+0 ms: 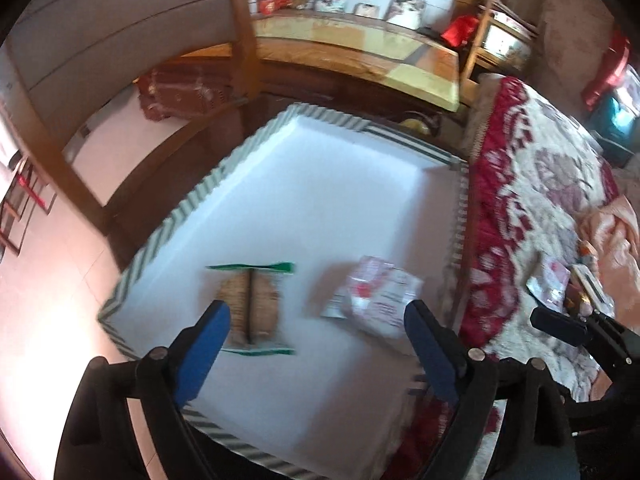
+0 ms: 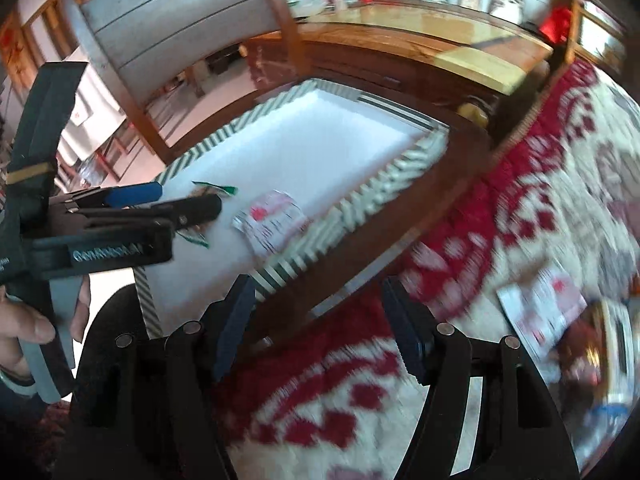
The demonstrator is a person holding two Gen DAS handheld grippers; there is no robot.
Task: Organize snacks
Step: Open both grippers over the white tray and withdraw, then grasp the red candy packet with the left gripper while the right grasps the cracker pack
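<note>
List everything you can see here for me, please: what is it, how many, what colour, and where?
Tray: one, white with a green-and-white striped rim, beside the bed.
Green-edged snack packet: one, brown contents, lying in the tray's near left part.
White-and-red snack packet: one, lying in the tray to the right of the green-edged one.
Loose snack packets: a few, white-and-red and darker; blurred, on the bedspread at right.
Bedspread: one, cream with red pattern, right of the tray.
Wooden table: one, behind the tray, with photos and ornaments.
Wooden chair: one, behind the tray at left.
Left hand-held gripper: blue pads, open, above the tray, holding nothing.
Right hand-held gripper: open, over the bedspread, holding nothing.
Person's hand: gripping the left handle.
</note>
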